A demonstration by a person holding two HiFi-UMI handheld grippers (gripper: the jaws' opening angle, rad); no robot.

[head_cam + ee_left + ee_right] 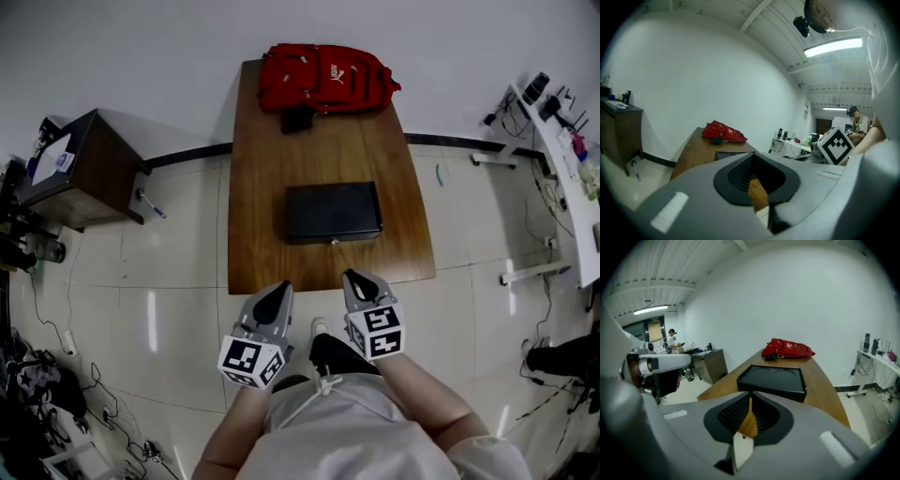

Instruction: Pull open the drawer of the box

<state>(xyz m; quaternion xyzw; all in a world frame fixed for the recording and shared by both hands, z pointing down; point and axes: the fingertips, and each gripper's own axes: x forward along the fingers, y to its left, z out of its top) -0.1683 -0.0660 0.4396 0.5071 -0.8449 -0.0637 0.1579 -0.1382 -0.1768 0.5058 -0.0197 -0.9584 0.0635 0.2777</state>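
Observation:
A flat black box [333, 212] lies in the middle of the brown table [262, 187], its drawer front with a small knob [335, 242] facing me. The box [773, 378] shows just beyond the right jaws, and only its top edge [731, 153] peeks over the left jaws. Both grippers hover side by side off the table's near edge, short of the box and touching nothing. The left gripper [278, 292] [752, 159] has its jaws together with nothing in them. The right gripper [356, 279] [750, 398] is likewise shut and empty.
A red backpack [323, 77] [787, 348] [723, 131] lies at the table's far end against the wall. A dark cabinet [80, 169] stands to the left, a white desk [562, 150] with clutter to the right. Cables lie on the tiled floor at left.

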